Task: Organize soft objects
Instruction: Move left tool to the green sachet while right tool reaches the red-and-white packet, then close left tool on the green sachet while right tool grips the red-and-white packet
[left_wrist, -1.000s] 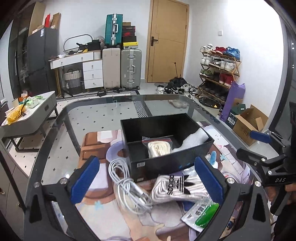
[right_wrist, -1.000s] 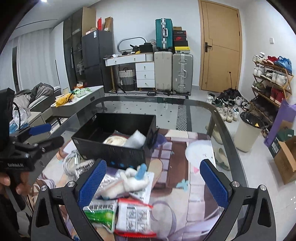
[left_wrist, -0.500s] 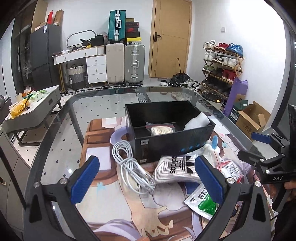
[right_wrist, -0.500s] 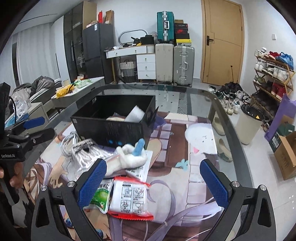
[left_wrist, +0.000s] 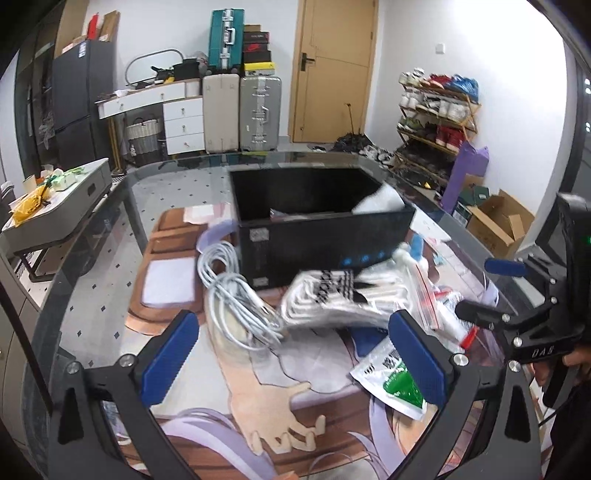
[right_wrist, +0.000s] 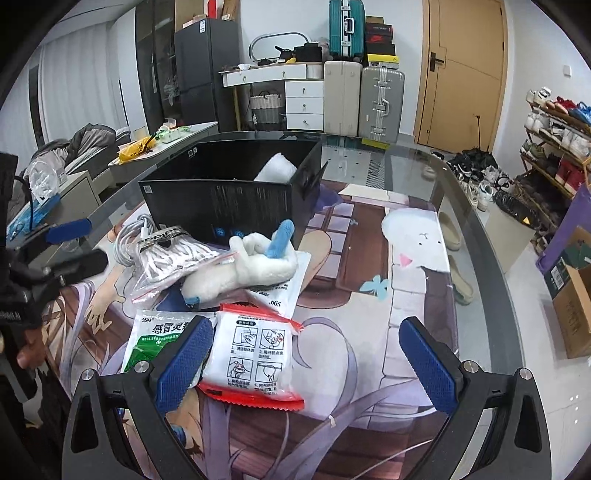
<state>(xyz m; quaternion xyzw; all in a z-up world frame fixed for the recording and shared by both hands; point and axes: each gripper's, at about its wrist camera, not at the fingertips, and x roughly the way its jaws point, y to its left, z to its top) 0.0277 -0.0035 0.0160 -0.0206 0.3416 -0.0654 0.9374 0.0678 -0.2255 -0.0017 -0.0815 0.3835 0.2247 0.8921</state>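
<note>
- Glass tabletop (right_wrist: 424, 177) under a printed cartoon mat filled the foreground, with suitcases, a door and a shoe rack behind; our landmark was the black box (right_wrist: 229, 195) standing open on the mat.
- We held the left gripper (left_wrist: 291, 354) with its blue pads wide apart and nothing between them, in front of the box.
- We held the right gripper (right_wrist: 306, 362) just as wide and just as empty, also on the near side of the box; its left pad sat over the edge of the red-trimmed pouch (right_wrist: 255, 354).
- Just in front of the box lay the bagged white laces (right_wrist: 173, 254), with the white plush toy (right_wrist: 243, 269) touching them on the right.
- Left of the box's front corner lay one coil of white cable (left_wrist: 232, 295).
- Nearer us than the plush were the green sachet (right_wrist: 151, 339) and the red-trimmed pouch, overlapping.
- We judged the next pick should take one item from the top of the pile, gripped at its thick middle so it would not slip, lifted clear of the box wall.
- Our count outside the box: one cable coil, one lace bag, one plush, at least three flat packets; inside, one white soft piece (right_wrist: 277, 170) showed, the rest hidden.
</note>
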